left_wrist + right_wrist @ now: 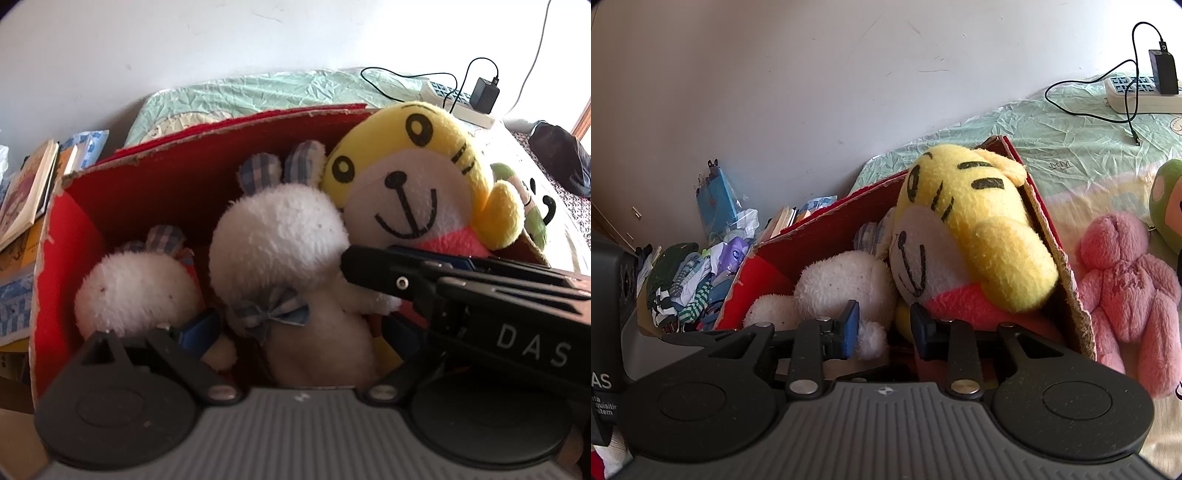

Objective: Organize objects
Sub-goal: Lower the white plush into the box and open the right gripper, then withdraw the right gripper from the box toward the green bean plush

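A red cardboard box point(221, 129) point(827, 214) holds two white bunny plushes and a yellow tiger plush point(406, 192) point(967, 229) that leans against its right wall. The larger bunny point(280, 236) point(842, 284) sits upright in the middle, and the smaller bunny point(136, 291) point(768, 314) is at the left. My left gripper point(301, 330) is open wide, its jaws either side of the larger bunny's body. My right gripper point(884, 328) point(351, 260) reaches in from the right under the tiger's chin. It stands open with a narrow gap, a white tuft and a yellow limb just ahead.
A pink plush point(1126, 288) and a green plush point(1167, 199) point(532, 206) lie on the bed right of the box. A power strip point(1137, 92) with charger and cables sits far back. Books point(26, 192) and a pile of clothes point(687, 284) are left of the box.
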Demonstrator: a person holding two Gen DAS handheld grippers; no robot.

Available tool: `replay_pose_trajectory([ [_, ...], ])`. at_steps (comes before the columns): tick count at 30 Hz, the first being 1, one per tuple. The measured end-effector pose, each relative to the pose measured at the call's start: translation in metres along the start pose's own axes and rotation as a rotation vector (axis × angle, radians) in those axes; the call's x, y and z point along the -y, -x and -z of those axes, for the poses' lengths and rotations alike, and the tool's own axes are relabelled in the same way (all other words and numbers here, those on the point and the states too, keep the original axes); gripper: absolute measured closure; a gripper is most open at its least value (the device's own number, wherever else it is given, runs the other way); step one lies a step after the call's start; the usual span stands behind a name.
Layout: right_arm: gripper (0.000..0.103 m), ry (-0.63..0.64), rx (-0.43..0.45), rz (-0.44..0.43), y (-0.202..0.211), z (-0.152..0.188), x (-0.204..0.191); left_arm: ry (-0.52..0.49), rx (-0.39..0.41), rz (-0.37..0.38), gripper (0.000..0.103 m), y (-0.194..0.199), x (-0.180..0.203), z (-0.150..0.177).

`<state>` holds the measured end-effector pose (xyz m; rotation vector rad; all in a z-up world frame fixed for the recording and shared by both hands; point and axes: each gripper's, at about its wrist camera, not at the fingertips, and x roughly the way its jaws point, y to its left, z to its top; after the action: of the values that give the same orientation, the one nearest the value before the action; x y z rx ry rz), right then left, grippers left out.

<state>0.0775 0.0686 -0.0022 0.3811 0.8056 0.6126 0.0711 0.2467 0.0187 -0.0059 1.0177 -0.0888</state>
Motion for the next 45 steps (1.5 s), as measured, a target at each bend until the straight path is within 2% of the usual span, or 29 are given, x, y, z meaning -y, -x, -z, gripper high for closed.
replay_pose_trajectory([
  [11, 0.071, 0.010, -0.012, -0.008, 0.000, 0.000, -0.001, -0.004, 0.028, -0.018, 0.008, 0.003, 0.003, 0.004],
  [21, 0.070, 0.030, -0.018, -0.004, 0.013, 0.001, -0.003, -0.025, 0.046, -0.097, 0.008, 0.014, 0.010, 0.004],
  [29, 0.070, 0.050, 0.005, 0.012, 0.027, 0.004, -0.003, -0.044, 0.065, -0.116, 0.009, 0.018, 0.019, 0.009],
  [42, 0.065, 0.019, 0.065, 0.006, 0.050, 0.008, -0.001, -0.080, 0.114, -0.072, 0.008, 0.037, 0.033, 0.013],
  [45, 0.058, 0.012, 0.077, 0.004, 0.058, 0.011, -0.002, -0.094, 0.142, -0.081, 0.008, 0.047, 0.037, 0.017],
])
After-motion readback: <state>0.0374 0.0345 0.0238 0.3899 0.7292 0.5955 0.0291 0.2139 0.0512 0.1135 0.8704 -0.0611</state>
